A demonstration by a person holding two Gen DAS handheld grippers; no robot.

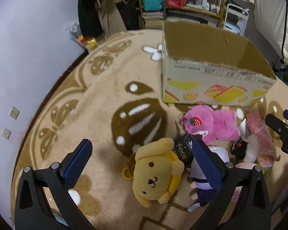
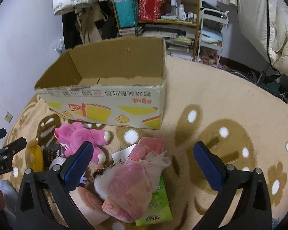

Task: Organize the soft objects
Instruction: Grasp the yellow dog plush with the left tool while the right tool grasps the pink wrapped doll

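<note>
A yellow dog plush (image 1: 156,172) lies on the rug between the fingers of my open left gripper (image 1: 144,159). Beyond it a pink strawberry bear plush (image 1: 211,124) lies on its side, also the pink bear (image 2: 82,140) in the right wrist view. A small doll in white and purple (image 1: 201,180) lies under the left gripper's right finger. My right gripper (image 2: 144,157) hangs open above a pink plastic-wrapped bundle (image 2: 132,184) and a green tissue pack (image 2: 157,207). The open cardboard box (image 1: 211,84), seen as box (image 2: 105,103), stands empty behind the toys.
A tan patterned rug (image 2: 220,115) covers the floor. Shelves (image 2: 159,9) with bags, bottles and books stand behind the box, a white cart (image 2: 211,32) beside them. A wall (image 1: 28,57) runs along the left. A black tag (image 1: 180,149) and a black-haired doll (image 1: 242,149) lie among the toys.
</note>
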